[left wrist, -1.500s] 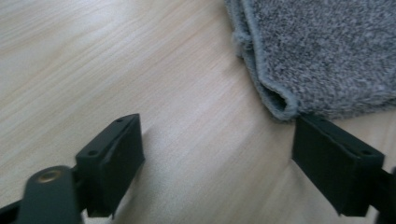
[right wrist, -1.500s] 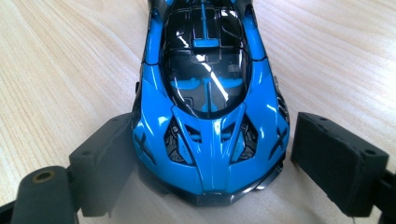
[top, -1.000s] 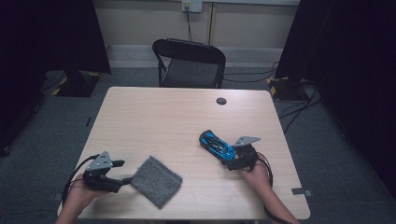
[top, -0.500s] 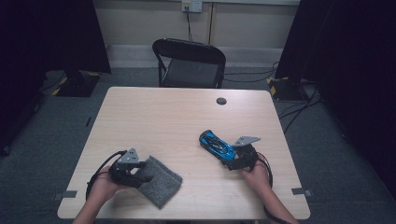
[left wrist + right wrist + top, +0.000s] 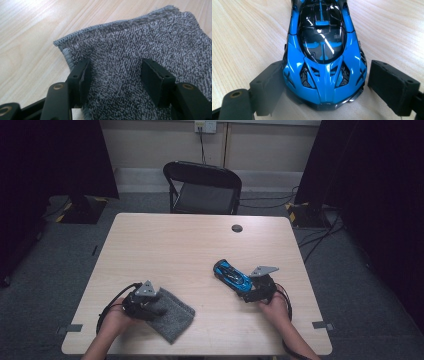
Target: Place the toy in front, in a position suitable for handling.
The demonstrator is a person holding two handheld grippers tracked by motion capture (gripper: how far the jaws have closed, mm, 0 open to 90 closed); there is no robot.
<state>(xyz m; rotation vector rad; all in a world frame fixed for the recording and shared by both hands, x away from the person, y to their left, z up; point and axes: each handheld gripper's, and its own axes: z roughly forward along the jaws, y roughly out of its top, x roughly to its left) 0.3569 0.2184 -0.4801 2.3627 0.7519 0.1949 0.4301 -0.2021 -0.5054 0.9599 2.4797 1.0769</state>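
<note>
At the near left of the table [image 5: 165, 240]: the left gripper [image 5: 150, 306] lies low over the grey towel [image 5: 172, 316], pointing toward the table's right side.
Left hand: the hand [image 5: 116, 319] comes in from the bottom edge, forearm angled up and right, cable looping beside the wrist.
Left gripper jaws: half apart and just been closing; in the left gripper view the left gripper [image 5: 115, 72] has both pads down on the grey towel [image 5: 140, 42], with the pile between them, not yet pinched.
Grey towel: flat on the wood near the front edge, one stitched corner just left of the left pad.
Right hand: the hand [image 5: 272, 306] reaches in from the bottom right, holding the right gripper [image 5: 252, 289] level behind the blue toy car [image 5: 231, 275].
Right gripper jaws: wide; in the right gripper view the right gripper [image 5: 322, 83] straddles one end of the blue toy car [image 5: 324, 52], left pad touching or nearly touching the body, right pad standing clear of it.
Blue toy car: right of the table's middle, set diagonally, well apart from the towel.
Hard to make out: the left pad in the right gripper view is blurred, so contact there is unsure; the car's far end is cut off at the top of that view; the towel's near edge runs out below the jaws.
</note>
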